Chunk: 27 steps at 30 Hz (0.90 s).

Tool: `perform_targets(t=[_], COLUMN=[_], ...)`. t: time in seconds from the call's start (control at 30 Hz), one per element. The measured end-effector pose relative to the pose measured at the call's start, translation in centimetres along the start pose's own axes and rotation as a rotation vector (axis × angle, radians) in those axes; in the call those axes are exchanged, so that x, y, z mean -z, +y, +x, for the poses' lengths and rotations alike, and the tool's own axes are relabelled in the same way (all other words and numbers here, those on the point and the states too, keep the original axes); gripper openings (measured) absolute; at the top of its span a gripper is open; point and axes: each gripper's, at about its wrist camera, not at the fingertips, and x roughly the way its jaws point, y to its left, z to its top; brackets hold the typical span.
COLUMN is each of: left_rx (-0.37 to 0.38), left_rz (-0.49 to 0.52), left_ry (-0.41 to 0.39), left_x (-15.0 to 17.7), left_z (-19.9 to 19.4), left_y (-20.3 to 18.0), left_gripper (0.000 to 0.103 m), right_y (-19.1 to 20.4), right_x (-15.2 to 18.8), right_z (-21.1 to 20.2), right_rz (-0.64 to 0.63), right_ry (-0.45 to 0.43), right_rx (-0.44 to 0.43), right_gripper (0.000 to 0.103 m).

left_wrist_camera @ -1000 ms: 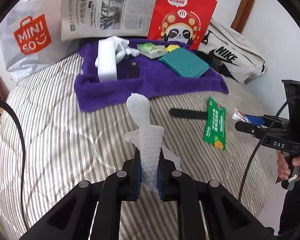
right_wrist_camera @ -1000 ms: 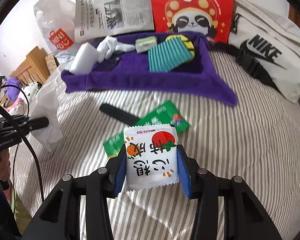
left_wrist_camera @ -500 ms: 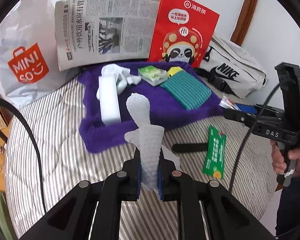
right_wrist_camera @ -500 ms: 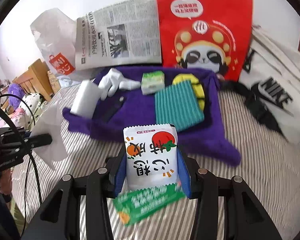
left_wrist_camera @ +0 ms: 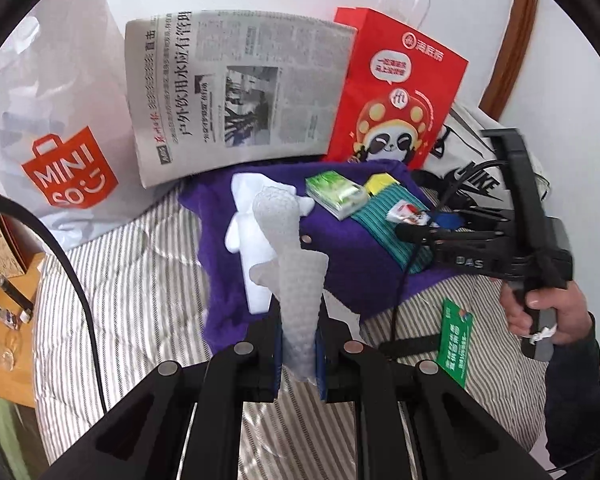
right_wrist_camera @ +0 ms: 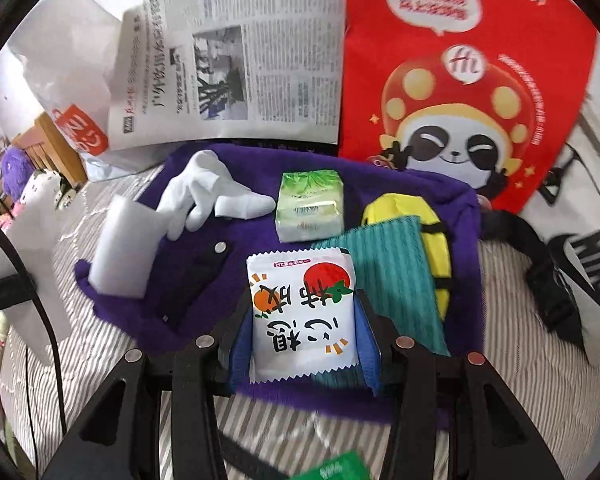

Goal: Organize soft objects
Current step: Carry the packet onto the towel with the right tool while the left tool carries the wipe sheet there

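The left tongs (left_wrist_camera: 298, 350) are clenched on a twisted strip of white bubble wrap (left_wrist_camera: 296, 272), which stands up between the 2 blue pads and flares at its top. Well to their left lies a white plastic shopping bag with an orange logo (left_wrist_camera: 66, 128), and beyond it a folded newspaper (left_wrist_camera: 236, 92) is propped upright. Straight ahead of these tongs, on the grey-and-white striped bed cover (left_wrist_camera: 140, 292), a purple fleece cloth (left_wrist_camera: 348, 248) is spread out; on it lie a white foam block (left_wrist_camera: 256, 276), a green-and-white tissue pack (left_wrist_camera: 336, 194), and a teal ribbed cloth (right_wrist_camera: 396, 280) over a yellow pouch (right_wrist_camera: 428, 232). Crumpled white gloves (right_wrist_camera: 212, 192) rest at the foam block's far end. Behind the cloth stands a red paper bag with a cartoon panda (left_wrist_camera: 396, 92).

To the right of the left tongs, a flat green sachet (left_wrist_camera: 454, 340) lies on the bed cover across a black strap (left_wrist_camera: 408, 346).

The right tongs (right_wrist_camera: 304, 332) grasp a white snack packet printed with a red tomato and an orange (right_wrist_camera: 304, 316), held upright between their blue pads over the near part of the purple cloth, just in front of the teal cloth. A hand (left_wrist_camera: 552, 316) grips their handle. Far to their right slumps a white canvas bag with a black logo (right_wrist_camera: 580, 248).
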Motion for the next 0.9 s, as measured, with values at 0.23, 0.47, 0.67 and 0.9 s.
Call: perform_targets(t=[0.23,0.47,0.67,0.9], left_rx=[0.002,0.003,0.005,0.003], left_rz=[-0.016,-0.037,-0.033,-0.028], left_ry=[-0.011,-0.010,-0.009,0.002], left_x=[-0.3,0.0,0.3,0.5], left_z=[0.1,0.6,0.8,0.9], left_y=[1.5,2.8,2.8,2.5], left_gripper=[0.012,0.012,0.012,0.012], right_y=[1.5,2.5,3.3,1.9], right_x=[-1.4,-3.3,-3.2,-2.9], right_z=[4.3,7.2,8.6,8.6], right_rz=[-0.044,-0.078,-0.128,-0.105], right_ry=[0.083,0.105,0.126,0.131], right_rx=[0.015,0.028,0.038,-0.079], right_gripper=[0.046,0.046,0.046,0.062])
